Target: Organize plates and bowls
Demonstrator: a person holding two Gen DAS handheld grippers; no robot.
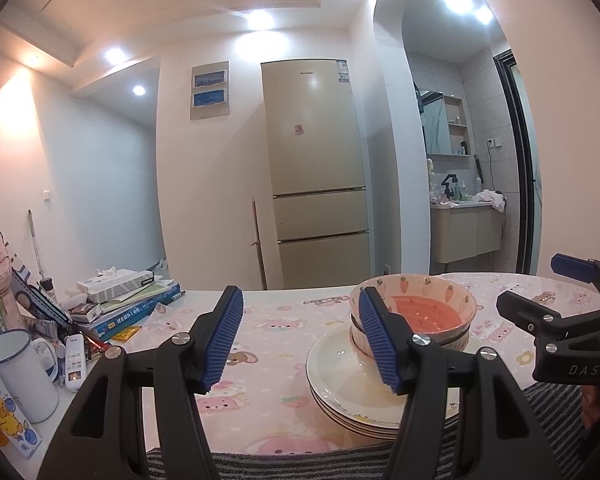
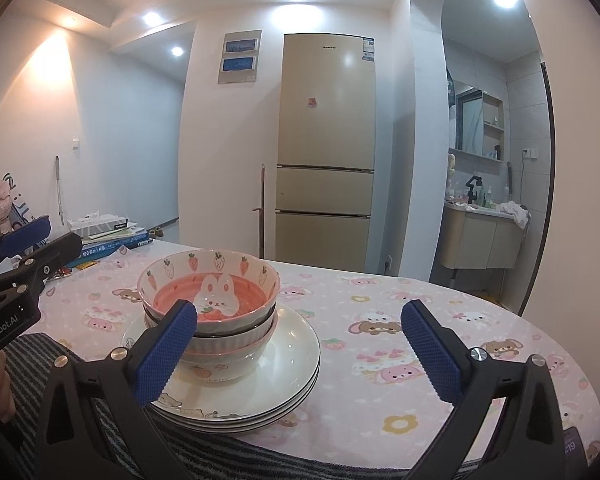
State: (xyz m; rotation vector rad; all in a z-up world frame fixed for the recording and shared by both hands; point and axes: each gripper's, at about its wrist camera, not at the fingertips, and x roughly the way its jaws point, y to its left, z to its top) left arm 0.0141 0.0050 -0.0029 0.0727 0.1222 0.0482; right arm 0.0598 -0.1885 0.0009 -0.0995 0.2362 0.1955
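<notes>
"das" on right tool (image 1: 540, 292), "genrobot.ai" left tool (image 2: 24, 240)

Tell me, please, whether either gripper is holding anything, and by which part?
Nothing is held. The left gripper and right gripper both stand open, clear of the bowls.

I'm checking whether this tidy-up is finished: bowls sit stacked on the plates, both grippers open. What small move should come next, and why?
Probably ease both hand-held grippers back from the table. The bowls already sit nested on the plates, and nothing lies between the jaws of the left hand-held gripper or the right hand-held gripper. No other loose dish shows on the tablecloth, so pulling away without bumping the stack seems safest.
</notes>
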